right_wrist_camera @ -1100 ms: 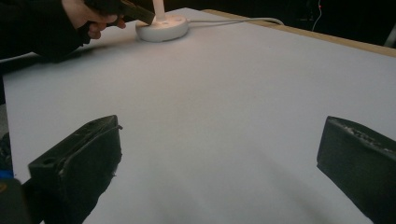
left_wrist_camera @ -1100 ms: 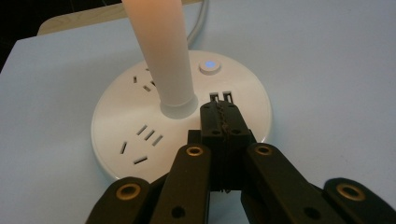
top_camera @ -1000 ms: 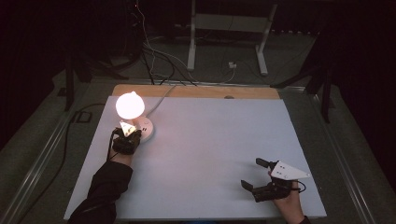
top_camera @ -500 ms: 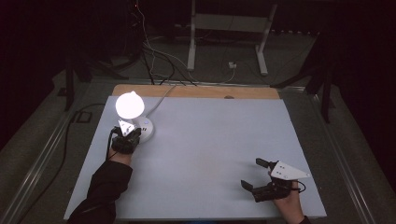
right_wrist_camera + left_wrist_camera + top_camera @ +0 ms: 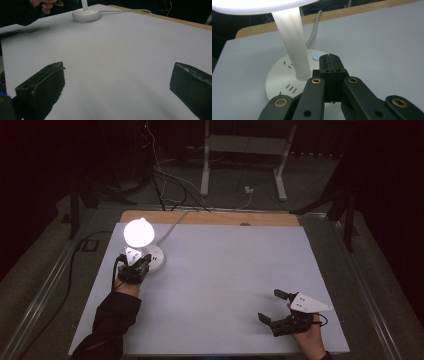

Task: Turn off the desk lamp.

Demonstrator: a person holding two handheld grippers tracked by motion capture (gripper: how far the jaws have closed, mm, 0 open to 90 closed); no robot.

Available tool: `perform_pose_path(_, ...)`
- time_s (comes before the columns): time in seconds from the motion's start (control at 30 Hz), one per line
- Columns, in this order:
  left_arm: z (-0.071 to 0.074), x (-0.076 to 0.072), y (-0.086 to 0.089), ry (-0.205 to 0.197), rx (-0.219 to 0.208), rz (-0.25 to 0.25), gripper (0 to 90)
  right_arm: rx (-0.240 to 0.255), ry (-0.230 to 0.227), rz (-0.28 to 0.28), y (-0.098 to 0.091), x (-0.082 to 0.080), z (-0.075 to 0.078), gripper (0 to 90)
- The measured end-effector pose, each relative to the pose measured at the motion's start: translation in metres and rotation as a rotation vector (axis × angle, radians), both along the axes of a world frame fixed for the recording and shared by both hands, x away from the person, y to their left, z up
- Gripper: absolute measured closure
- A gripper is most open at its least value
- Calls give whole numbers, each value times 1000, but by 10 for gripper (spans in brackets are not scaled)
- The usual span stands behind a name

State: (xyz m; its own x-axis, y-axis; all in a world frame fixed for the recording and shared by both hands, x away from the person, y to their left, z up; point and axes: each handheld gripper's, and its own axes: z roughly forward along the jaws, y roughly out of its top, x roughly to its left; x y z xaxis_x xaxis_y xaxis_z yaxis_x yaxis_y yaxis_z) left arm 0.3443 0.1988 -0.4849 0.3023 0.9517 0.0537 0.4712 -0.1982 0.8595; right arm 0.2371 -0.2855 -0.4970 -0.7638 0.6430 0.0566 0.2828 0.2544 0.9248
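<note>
Upper left of tabletop (image 5: 225, 270) | lit lamp (image 5: 142, 245): light, top-heavy, rigid; grip stem | left tongs (image 5: 329, 60) clenched at button (image 5: 317, 56) | right tongs (image 5: 277, 307) released

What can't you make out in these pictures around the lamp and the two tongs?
- Whether the shut left tongs press the lit button: left gripper view, their tips stand in front of it.
- Lamp head: left gripper view, cut off by the top edge.
- Lamp detail: high view, glare washes it out.
- Sockets on the lamp base: right gripper view, too small.
</note>
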Motion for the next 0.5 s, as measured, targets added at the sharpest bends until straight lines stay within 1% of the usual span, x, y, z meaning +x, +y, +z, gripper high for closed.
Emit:
perform_pose_path(0.07, -1, 0, 0, 5, -4, -2, 900, -1, 0, 1, 0, 0, 0, 0)
perform_pose_path(0.13, -3, 0, 0, 7, 4, 1, 900, -1, 1, 1, 0, 0, 0, 0)
perform_pose_path(0.5, -12, 3, 1, 27, 12, 5, 900, 0, 1, 2, 0, 0, 0, 0)
